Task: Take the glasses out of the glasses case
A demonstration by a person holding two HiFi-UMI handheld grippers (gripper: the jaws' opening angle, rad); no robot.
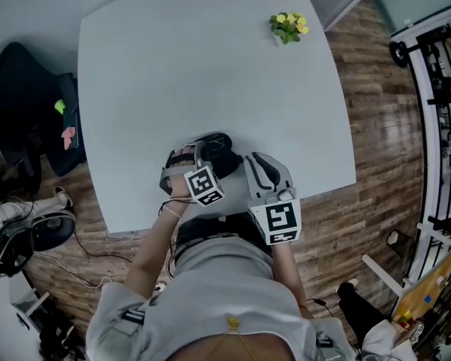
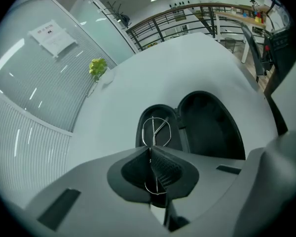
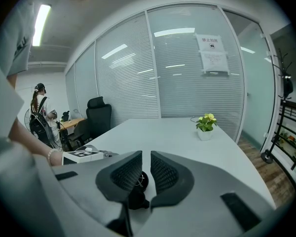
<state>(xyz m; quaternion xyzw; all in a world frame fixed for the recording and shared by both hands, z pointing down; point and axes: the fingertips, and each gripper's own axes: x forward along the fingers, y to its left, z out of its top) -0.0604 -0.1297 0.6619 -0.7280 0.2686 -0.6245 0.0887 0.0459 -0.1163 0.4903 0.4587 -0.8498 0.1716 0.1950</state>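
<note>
The black glasses case (image 1: 219,149) lies open near the table's front edge, its lid (image 2: 209,127) folded out to the right of the base. Thin wire-frame glasses (image 2: 156,128) stand on edge over the base half. My left gripper (image 2: 150,151) is shut on the near part of the glasses; whether they are clear of the case I cannot tell. In the head view the left gripper (image 1: 188,160) is at the case's left side. My right gripper (image 1: 259,170) hangs just right of the case. Its jaws (image 3: 146,164) stand a narrow gap apart with nothing between them, above the case (image 3: 130,199).
The pale table (image 1: 203,74) carries a small potted plant (image 1: 288,27) at the far right corner. A black office chair (image 1: 22,111) stands left of the table. Glass walls with blinds (image 3: 177,68) and a railing (image 2: 187,19) surround the room. A person (image 3: 39,113) stands far off.
</note>
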